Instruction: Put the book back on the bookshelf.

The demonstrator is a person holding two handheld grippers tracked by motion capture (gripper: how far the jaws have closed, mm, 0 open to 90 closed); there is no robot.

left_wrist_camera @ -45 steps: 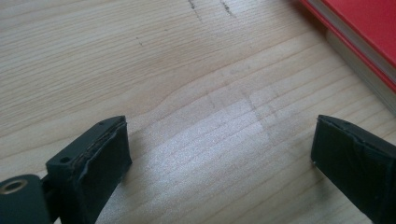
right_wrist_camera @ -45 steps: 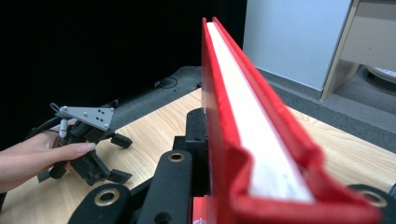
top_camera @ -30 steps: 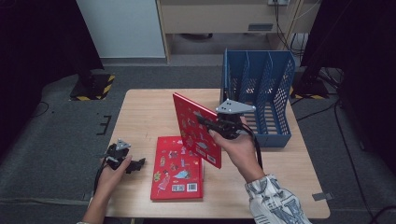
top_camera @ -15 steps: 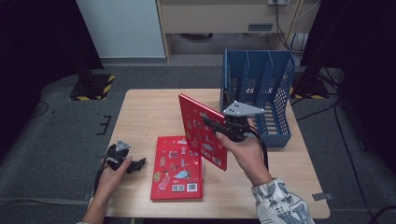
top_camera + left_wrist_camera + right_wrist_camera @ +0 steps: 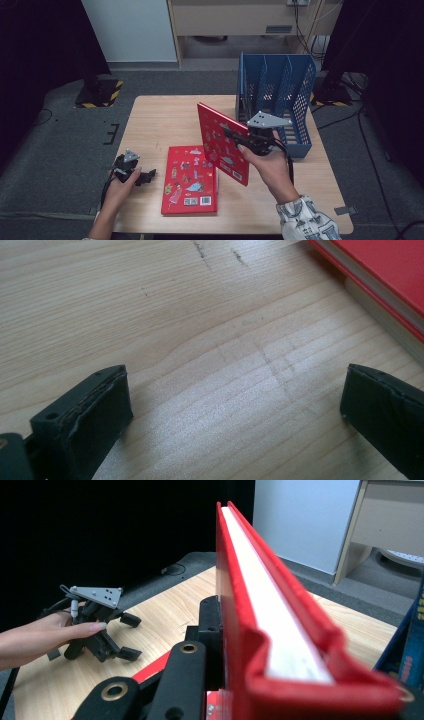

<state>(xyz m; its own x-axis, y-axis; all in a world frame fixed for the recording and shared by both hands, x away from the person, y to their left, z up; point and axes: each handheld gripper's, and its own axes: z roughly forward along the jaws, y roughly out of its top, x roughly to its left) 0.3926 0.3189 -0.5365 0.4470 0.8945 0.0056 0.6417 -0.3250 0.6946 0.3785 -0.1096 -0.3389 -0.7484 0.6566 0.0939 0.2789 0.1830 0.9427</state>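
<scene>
**Red book held on edge beside the file rack**

Right gripper (image 5: 239, 141) clamped on a red book (image 5: 222, 142), which is lifted off the counter (image 5: 160, 120) and stands tilted on edge, cover facing 9 o'clock in the high view. Jaws closed tight on the book's near edge. In the right gripper view the book (image 5: 270, 615) runs away from the camera, white page block up, red covers on either side, one black jaw pressed flat against the left cover. Right hand (image 5: 270, 167) comes in from 6 o'clock, patterned sleeve at the wrist.

Held book sits just at 9 o'clock of the blue file rack (image 5: 277, 100), which stands at the counter's 2 o'clock corner, slots upright. Book and rack close; cannot tell if they touch.

Second red book (image 5: 191, 180) lies flat on the counter, at 7 o'clock of the held one, back cover up with barcode showing.

Left gripper (image 5: 145, 176) rests low on the counter near the 8 o'clock edge, left hand (image 5: 117, 192) on it. Jaws stand wide apart, nothing between them. In the left gripper view, bare wood between the two black jaws and the flat book's edge (image 5: 380, 285) at 1 o'clock, apart from the jaws.
</scene>
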